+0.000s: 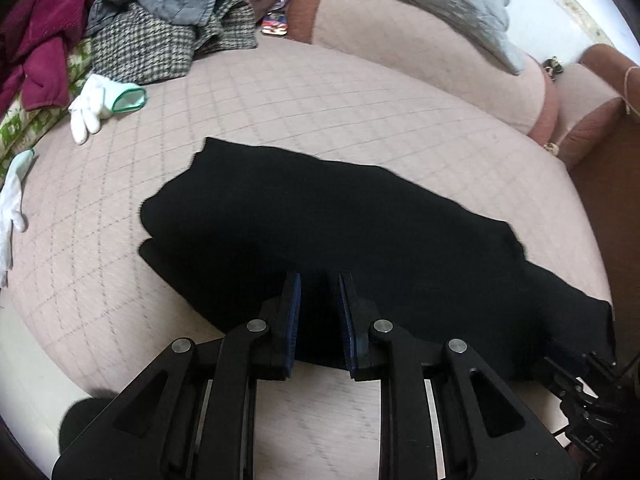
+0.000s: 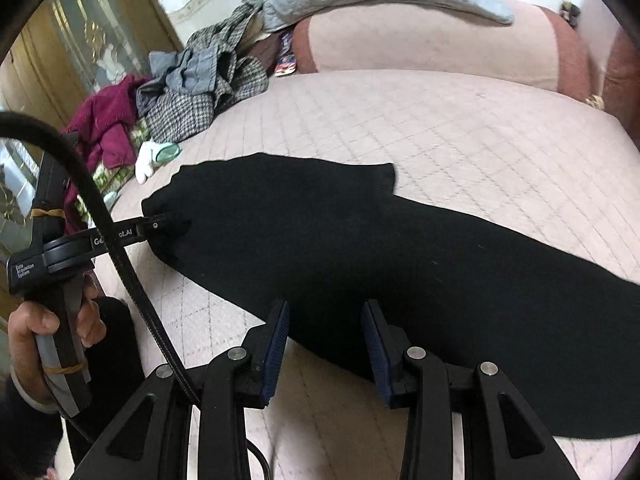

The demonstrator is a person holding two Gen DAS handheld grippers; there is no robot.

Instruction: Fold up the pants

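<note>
Black pants (image 1: 340, 232) — flat on pink quilted bed (image 1: 120, 300), long axis crosswise to both grippers. Left gripper (image 1: 319, 320): narrow gap, over near edge, pinching nothing visible. Right gripper (image 2: 325, 344): part-open, empty — near edge just ahead.

Right wrist view: white print "Data Acquisition System" on the black collar of the left gripper (image 2: 160, 226), just above the person's hand (image 2: 52, 332); its side bar reads "Ge…" then "…AI", the middle hidden behind a black cable (image 2: 120, 256); left wrist view: embossed digits on the right gripper (image 1: 588, 432), blurred, not legible.
</note>
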